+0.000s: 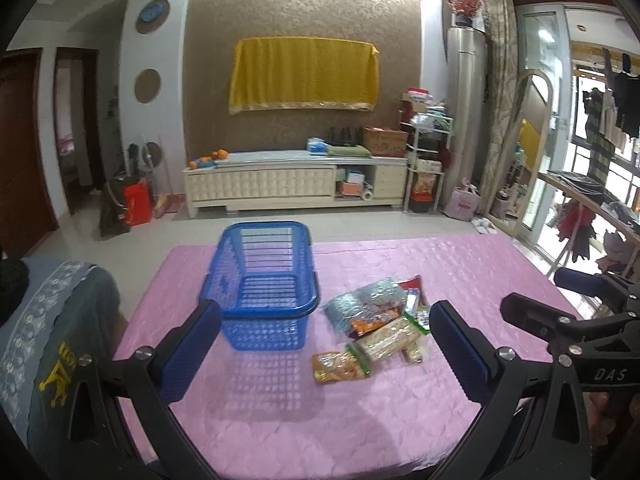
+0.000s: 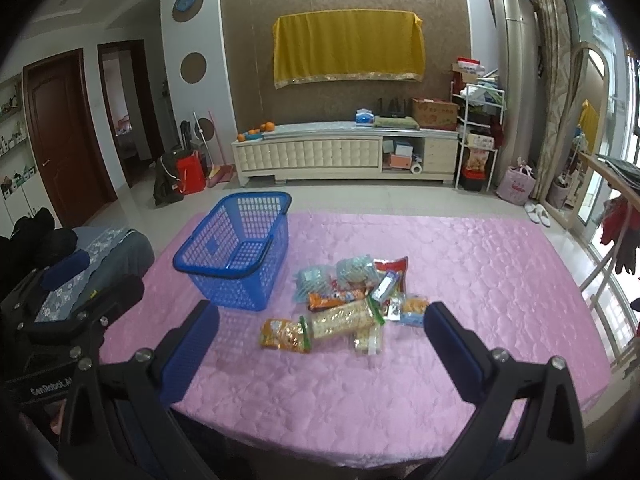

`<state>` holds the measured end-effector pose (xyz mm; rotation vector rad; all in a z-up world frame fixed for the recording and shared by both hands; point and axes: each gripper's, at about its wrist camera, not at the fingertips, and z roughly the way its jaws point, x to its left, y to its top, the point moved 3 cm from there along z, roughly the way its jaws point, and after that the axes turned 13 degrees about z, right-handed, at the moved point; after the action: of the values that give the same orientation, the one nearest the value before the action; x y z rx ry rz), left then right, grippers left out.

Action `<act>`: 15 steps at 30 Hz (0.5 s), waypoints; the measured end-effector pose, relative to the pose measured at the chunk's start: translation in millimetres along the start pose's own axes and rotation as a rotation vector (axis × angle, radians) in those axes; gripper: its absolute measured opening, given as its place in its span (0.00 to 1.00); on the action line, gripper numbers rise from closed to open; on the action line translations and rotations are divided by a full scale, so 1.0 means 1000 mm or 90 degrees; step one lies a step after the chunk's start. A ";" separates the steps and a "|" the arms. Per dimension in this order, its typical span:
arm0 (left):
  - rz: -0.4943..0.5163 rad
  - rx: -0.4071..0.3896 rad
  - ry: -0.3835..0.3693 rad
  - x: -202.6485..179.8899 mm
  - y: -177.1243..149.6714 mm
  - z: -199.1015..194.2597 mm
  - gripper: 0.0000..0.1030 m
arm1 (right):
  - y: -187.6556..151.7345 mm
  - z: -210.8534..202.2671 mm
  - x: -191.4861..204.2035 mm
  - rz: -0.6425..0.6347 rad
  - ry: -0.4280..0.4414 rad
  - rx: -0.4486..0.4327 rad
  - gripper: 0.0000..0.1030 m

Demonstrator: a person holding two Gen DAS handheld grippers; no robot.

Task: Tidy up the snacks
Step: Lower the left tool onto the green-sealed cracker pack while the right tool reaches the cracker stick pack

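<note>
Nearest me, both tools hang above the pink tablecloth (image 2: 460,280) with fingers spread wide, gripping nothing: the left gripper (image 1: 326,344) and the right gripper (image 2: 322,344) alike. Just beyond the right one's fingertips lies the snack pile (image 2: 352,300), packets overlapping. Ahead of its left finger stands the blue basket (image 2: 240,256), empty. My worry: slippery, stacked wrappers could let a pinch drag a neighbouring packet along or slide off.
</note>
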<state>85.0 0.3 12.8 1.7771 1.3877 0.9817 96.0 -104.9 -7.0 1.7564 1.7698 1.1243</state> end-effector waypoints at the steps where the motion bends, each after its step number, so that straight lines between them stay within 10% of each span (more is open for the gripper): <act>1: 0.007 0.004 -0.009 -0.002 0.005 0.008 1.00 | 0.003 0.003 -0.001 -0.002 0.001 0.002 1.00; 15: 0.078 0.096 -0.084 -0.035 0.029 0.116 1.00 | 0.033 0.085 -0.069 0.035 -0.011 0.083 1.00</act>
<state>194.1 -46.4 -25.3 2.0220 1.3129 0.8243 191.0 -152.9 -49.4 1.8956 1.8307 1.0324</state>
